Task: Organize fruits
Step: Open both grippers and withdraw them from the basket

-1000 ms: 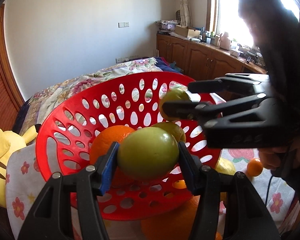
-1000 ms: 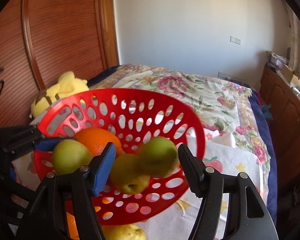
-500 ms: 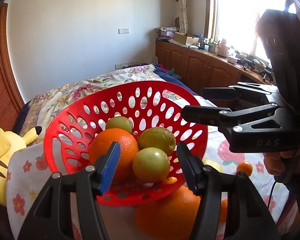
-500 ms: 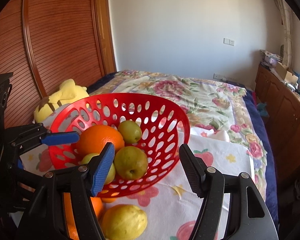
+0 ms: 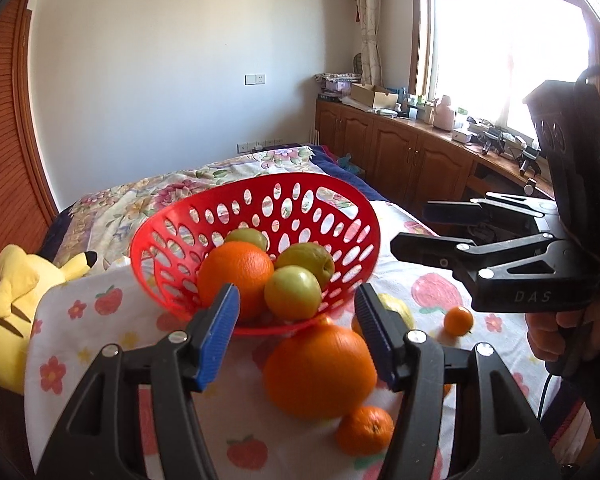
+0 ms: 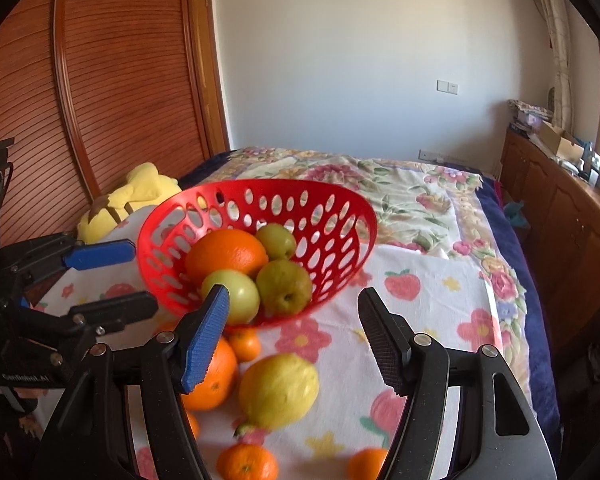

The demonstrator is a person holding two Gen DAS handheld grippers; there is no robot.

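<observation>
A second ago the left tool [image 5: 296,332] gripped a green fruit [image 5: 293,298]; now that fruit lies in the red basket [image 6: 342,196] on the bed, and both tools, right [image 6: 292,334] too, hang released. Loose citrus, probably oranges [image 5: 320,372], await.

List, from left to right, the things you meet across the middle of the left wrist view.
Yellow plush toy → red basket → orange in the basket → green fruit → small tangerine on the cloth → right gripper.
</observation>
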